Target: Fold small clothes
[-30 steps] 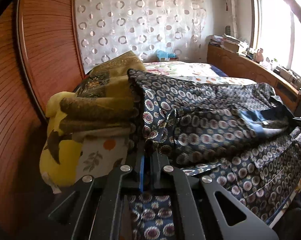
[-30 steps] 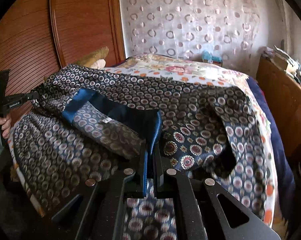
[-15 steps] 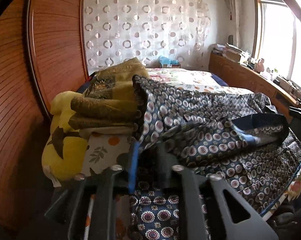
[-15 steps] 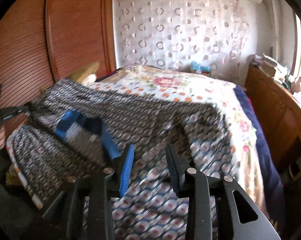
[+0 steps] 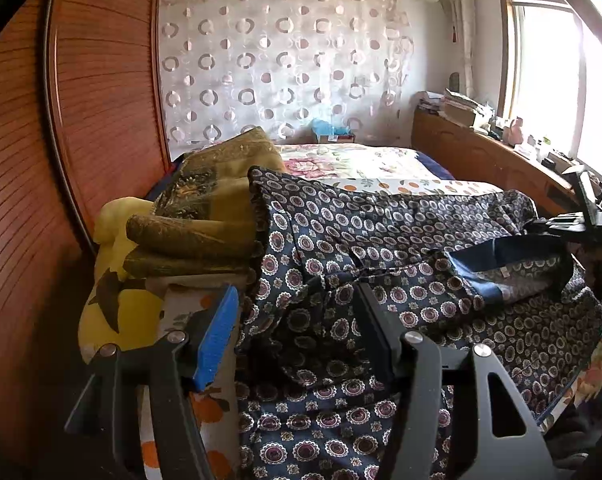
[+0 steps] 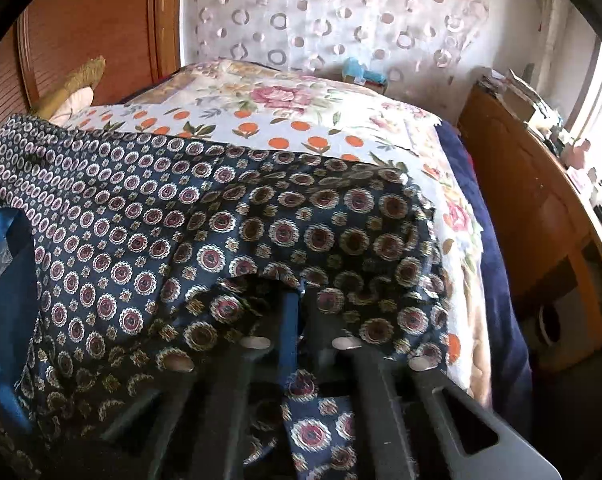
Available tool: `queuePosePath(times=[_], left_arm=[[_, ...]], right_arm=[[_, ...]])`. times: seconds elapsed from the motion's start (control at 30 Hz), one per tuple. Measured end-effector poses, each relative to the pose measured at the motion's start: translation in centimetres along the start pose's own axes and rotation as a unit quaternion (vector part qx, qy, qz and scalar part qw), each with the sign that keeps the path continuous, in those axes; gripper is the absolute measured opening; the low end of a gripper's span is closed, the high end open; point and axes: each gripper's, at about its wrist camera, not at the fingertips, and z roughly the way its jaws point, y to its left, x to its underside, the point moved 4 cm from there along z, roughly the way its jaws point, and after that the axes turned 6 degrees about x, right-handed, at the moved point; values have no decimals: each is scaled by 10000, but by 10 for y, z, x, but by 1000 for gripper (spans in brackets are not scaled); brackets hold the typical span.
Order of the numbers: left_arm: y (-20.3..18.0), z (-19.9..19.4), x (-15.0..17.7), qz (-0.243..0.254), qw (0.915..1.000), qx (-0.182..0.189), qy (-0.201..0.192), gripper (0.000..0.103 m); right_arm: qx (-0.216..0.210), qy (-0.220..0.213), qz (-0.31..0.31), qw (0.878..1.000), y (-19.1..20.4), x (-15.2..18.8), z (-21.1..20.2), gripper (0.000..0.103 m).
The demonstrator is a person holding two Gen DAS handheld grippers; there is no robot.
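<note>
Right gripper newly on garment.

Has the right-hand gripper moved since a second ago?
Yes. The right gripper, now shut on the patterned garment, has shifted rightward, toward the wooden cabinet; the blue lining sits farther left.

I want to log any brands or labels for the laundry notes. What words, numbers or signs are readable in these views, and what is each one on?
None can be read.
White tag sewn inside the neck of the patterned garment: too small to read.
Blue box at the head of the bed: print blurred.
Books and papers on the wooden ledge by the window: too small to read.
</note>
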Motion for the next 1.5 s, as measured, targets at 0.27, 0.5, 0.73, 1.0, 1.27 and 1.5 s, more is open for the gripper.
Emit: queuePosePath(times=[0.27, 0.5, 0.73, 1.0, 1.27, 1.5], left_arm=[[-2, 0, 1, -22, 10000, 4, -38, 61], [-1, -6, -6, -51, 9998, -80, -185, 61], [-2, -5, -20, 20, 9996, -131, -229, 61], [-3, 10, -30, 24, 9999, -60, -128, 61], [-11, 8, -22, -5, 10000, -2, -75, 61], [-24, 2, -19, 52, 9999, 57, -87, 61]], right_arm=[[-2, -1086, 877, 9902, -33, 62, -105, 1], [10, -878, 1408, 9861, -54, 141, -136, 1], [164, -635, 1429, 9876, -62, 162, -155, 4], [224, -945, 1084, 9893, -34, 138, -185, 42], [-509, -1157, 473, 9908, 27, 82, -196, 42], [-1499, -879, -255, 9845, 114, 19, -169, 46]])
